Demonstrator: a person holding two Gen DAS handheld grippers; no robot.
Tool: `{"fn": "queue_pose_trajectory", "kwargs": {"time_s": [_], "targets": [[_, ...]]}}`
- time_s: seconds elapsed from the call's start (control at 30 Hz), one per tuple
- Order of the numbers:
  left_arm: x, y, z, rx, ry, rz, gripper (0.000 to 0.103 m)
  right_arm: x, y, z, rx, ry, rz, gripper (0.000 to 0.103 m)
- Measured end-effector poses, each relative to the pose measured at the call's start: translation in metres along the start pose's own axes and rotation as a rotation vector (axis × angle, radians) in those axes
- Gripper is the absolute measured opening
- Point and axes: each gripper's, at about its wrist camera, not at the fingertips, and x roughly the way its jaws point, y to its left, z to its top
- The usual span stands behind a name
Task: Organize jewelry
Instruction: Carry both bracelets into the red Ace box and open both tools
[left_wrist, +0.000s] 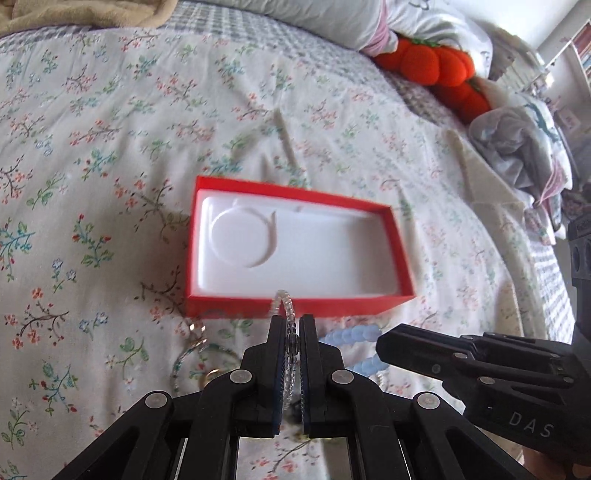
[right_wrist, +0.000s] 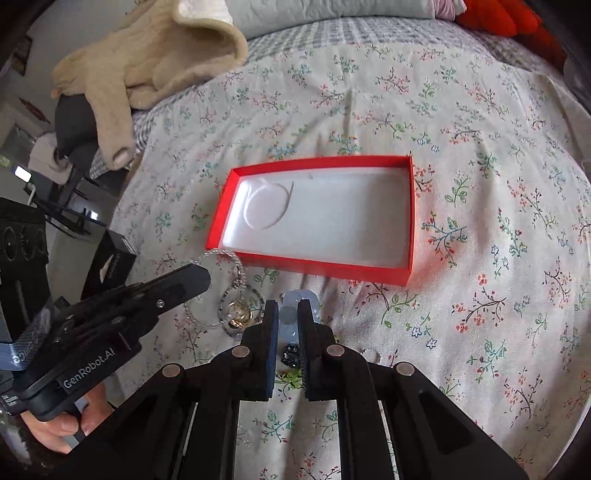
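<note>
A red box (left_wrist: 295, 308) with a white moulded insert lies open on the floral bedspread; it also shows in the right wrist view (right_wrist: 314, 264). My left gripper (left_wrist: 291, 325) is shut on a clear beaded bracelet (left_wrist: 286, 306), held just before the box's near wall. My right gripper (right_wrist: 288, 312) is shut on a pale blue beaded bracelet (right_wrist: 297, 299); that bracelet also shows in the left wrist view (left_wrist: 347, 336). Clear bead bracelets (right_wrist: 221, 258), a gold ring (right_wrist: 240, 319) and a dark beaded piece (right_wrist: 290, 356) lie on the bedspread before the box.
A beige plush blanket (right_wrist: 155, 55) lies at the back left. Orange plush toys (left_wrist: 436, 62) and pillows sit at the back right. A black box (right_wrist: 110, 266) stands off the bed's left edge.
</note>
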Motion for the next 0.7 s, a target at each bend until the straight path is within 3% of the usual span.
{"fn": "queue_pose_trajectory", "kwargs": {"time_s": [0.23,0.43,0.7], "targets": [[-0.001,-0.020,0.020,0.007,-0.061,-0.085,0.001,-0.033,-0.002,0.015,0.016,-0.107,-0.004,0.011],[0.016,-0.018,0.035,-0.021,-0.085,-0.133,0.001,-0.062,-0.016,0.035,0.101,-0.215,0.069,0.011],[0.043,0.008,0.043,-0.065,-0.058,-0.035,0.001,-0.038,-0.023,0.051,0.145,-0.193,0.069,0.011]]}}
